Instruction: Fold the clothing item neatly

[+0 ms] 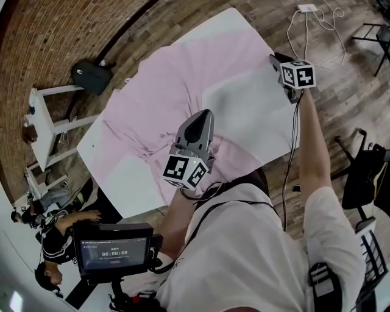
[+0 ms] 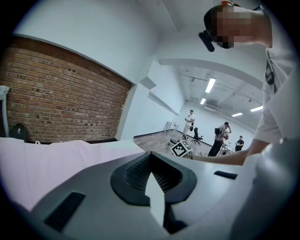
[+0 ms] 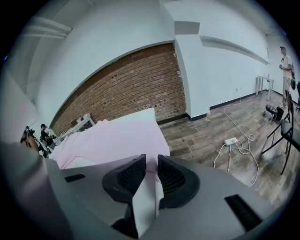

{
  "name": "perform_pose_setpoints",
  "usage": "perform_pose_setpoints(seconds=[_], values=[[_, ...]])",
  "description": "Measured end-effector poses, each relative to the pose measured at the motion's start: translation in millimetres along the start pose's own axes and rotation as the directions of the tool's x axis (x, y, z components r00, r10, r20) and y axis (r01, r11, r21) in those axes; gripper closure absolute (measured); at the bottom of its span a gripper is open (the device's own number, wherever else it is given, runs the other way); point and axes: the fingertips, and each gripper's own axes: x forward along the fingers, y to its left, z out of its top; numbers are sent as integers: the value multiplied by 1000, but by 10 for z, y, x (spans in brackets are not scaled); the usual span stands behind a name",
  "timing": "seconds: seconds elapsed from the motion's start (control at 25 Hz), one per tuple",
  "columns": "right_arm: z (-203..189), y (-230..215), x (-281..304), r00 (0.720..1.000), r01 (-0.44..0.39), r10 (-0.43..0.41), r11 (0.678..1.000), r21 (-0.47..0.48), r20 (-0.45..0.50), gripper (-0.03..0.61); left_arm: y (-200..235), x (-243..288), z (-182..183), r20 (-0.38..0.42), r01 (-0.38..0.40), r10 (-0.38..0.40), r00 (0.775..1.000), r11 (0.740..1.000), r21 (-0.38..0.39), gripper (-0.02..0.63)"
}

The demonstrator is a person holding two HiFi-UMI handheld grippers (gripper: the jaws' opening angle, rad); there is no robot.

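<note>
A pale pink garment (image 1: 177,85) lies spread over the white table (image 1: 131,180). My left gripper (image 1: 203,116) hovers over the garment's near edge. In the left gripper view its jaws (image 2: 151,158) are shut, with a pale strip of cloth (image 2: 157,201) pinched between them and the pink garment (image 2: 47,161) stretching beyond. My right gripper (image 1: 277,61) is at the table's right edge. Its jaws (image 3: 151,161) stand apart, and a fold of the pink garment (image 3: 117,138) lies loosely in the gap.
A black bag (image 1: 91,76) and a white rack (image 1: 42,122) stand by the brick wall. A power strip with white cable (image 1: 308,8) lies on the wooden floor at the right. A black chair (image 1: 365,177) is near my right side; seated people (image 1: 55,237) are lower left.
</note>
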Motion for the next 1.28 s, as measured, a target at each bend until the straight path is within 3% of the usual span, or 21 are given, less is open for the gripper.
perform_pose_setpoints(seconds=[0.16, 0.32, 0.8, 1.28], values=[[10, 21, -1, 1000, 25, -25, 999, -41, -4, 554, 90, -44, -21, 9, -19, 19, 1000, 1000, -14, 612], [63, 108, -40, 999, 45, -44, 994, -99, 10, 557, 106, -127, -21, 31, -32, 33, 999, 999, -24, 612], [286, 334, -252, 992, 105, -95, 985, -135, 77, 557, 207, -388, 11, 37, -40, 41, 998, 999, -26, 612], [761, 871, -436, 978, 72, -29, 976, -204, 207, 557, 216, -618, 45, 62, -31, 33, 998, 999, -25, 612]])
